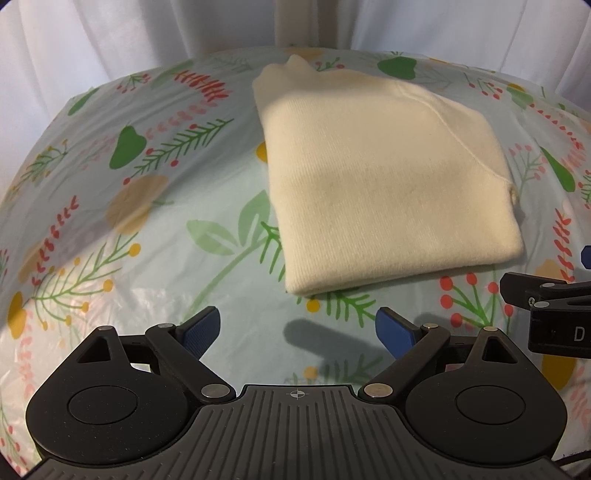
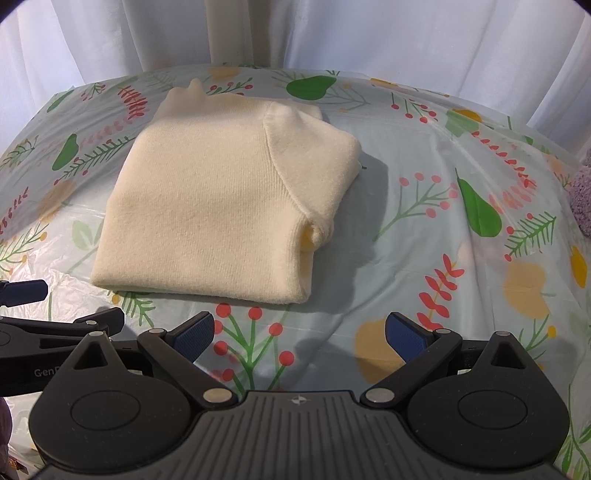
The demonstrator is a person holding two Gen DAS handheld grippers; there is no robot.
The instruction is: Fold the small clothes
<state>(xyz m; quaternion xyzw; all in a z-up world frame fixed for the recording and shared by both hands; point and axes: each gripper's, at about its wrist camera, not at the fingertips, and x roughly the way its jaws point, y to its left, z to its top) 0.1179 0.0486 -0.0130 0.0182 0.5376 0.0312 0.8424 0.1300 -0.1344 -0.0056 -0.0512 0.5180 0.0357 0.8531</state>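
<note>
a pale blue plastic tablecloth printed with green pears, red berries, yellow fruit and leafy sprigs covers the desk from edge to edge; its surface is glossy and wrinkles slightly near the front corners. behind the desk hang white pleated curtains that fill the whole back of the scene, lit softly with a bluish cast. a cream-coloured vertical post stands in front of the curtains at the far edge of the desk. a fuzzy lilac fabric lump lies at the desk's right edge. light falls from above, casting soft shadows on the cloth.
</note>
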